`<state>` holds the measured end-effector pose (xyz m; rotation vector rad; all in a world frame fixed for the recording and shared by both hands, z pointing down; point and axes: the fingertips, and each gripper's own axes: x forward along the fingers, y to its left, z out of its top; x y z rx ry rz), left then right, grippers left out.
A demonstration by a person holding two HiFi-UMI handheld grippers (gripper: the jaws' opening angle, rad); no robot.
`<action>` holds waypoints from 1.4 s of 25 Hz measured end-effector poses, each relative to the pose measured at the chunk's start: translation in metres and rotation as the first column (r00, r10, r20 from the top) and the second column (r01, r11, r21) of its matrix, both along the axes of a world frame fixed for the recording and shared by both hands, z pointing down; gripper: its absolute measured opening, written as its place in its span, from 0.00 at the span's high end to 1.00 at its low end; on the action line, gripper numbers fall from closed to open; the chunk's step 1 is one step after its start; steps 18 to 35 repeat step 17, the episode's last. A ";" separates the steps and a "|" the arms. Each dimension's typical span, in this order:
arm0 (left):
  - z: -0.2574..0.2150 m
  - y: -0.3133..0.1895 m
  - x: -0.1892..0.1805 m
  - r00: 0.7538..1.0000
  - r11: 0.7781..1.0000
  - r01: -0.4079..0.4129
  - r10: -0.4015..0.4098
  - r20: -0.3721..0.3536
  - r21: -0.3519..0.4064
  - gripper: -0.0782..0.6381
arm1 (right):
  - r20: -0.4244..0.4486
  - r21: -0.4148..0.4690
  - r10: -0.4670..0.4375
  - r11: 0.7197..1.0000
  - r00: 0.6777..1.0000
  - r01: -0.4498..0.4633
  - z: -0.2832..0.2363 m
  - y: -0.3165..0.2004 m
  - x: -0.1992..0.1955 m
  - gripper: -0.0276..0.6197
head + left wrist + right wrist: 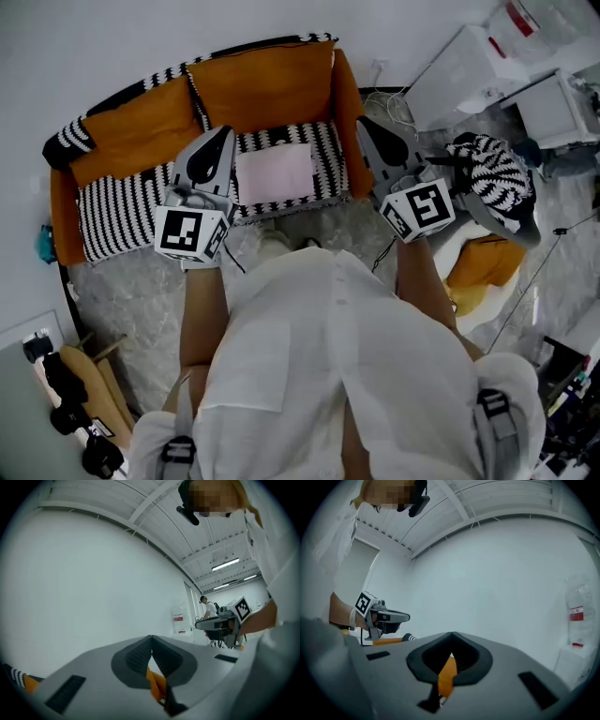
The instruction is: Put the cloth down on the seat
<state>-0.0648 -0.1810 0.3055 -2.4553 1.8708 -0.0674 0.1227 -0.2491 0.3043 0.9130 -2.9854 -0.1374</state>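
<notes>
Pink cloth (pixel 275 173) lies flat on the striped seat (pixel 122 211). The left hand-held gripper (pixel 225 136) and right hand-held gripper (pixel 366 127) are closed, empty. Small risk, I think: a low jaw could snag it.

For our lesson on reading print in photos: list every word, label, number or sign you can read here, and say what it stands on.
No text here can be read.
Red-and-white label on a pale object by the wall, right gripper view: too blurred.
Red label on a white box, head view: too small.
Left cube and right cube: black-and-white square marker patterns, not words.
</notes>
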 end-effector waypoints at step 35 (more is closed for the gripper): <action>-0.006 0.012 0.013 1.000 1.000 -0.019 0.019 0.000 0.015 0.87 | -0.025 0.029 -0.007 1.000 1.000 0.008 -0.006 0.014 0.004 0.95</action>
